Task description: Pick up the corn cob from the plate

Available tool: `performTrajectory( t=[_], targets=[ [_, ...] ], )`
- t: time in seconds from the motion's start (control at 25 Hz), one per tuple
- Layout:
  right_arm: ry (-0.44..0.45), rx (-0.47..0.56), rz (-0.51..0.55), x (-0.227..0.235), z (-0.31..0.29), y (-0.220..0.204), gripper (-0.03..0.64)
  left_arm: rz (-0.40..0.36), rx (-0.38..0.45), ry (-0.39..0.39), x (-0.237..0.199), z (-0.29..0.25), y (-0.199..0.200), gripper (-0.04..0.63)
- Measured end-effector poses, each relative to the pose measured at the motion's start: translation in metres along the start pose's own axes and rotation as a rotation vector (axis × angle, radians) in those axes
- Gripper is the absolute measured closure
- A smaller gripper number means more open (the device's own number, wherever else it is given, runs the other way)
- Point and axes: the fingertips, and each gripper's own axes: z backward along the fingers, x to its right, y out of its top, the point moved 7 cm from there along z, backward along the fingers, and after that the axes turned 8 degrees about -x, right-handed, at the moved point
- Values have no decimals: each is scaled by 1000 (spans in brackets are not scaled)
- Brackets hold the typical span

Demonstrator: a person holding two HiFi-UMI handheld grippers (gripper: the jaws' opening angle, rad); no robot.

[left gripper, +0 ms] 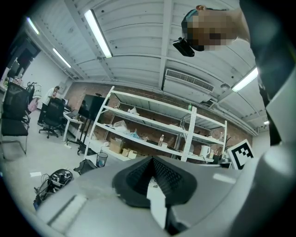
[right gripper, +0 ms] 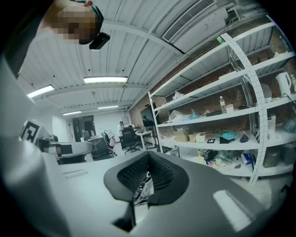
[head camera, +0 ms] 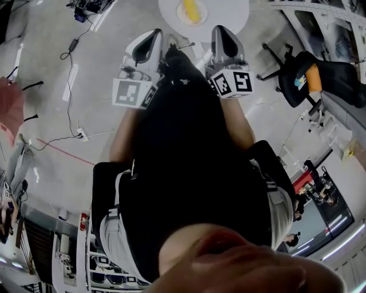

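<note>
Both the left gripper (head camera: 154, 33) and right gripper (head camera: 221, 30) are sitting pinched together and empty, well short of the plate (head camera: 179, 14) where the corn cob (head camera: 192, 10) is lying, so I am planning to spread one's jaws wide before descending.

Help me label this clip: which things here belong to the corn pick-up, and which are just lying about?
Job: corn cob, plate, left gripper, right gripper.
Lying about: office chair, floor cables, shelves.

Round table (head camera: 231, 16) bare along near and right edges, plate (head camera: 181, 17) left of its middle, office chair (head camera: 294, 77) off its right side, cables (head camera: 70, 68) across the floor (head camera: 46, 34) at left.
</note>
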Motion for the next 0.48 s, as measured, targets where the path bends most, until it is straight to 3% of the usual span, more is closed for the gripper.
performTrajectory(
  t=[0.48],
  targets=[
    [-18, -38, -37, 35, -29, -8, 609, 5, -46, -20, -6, -49, -2, 594]
  ],
)
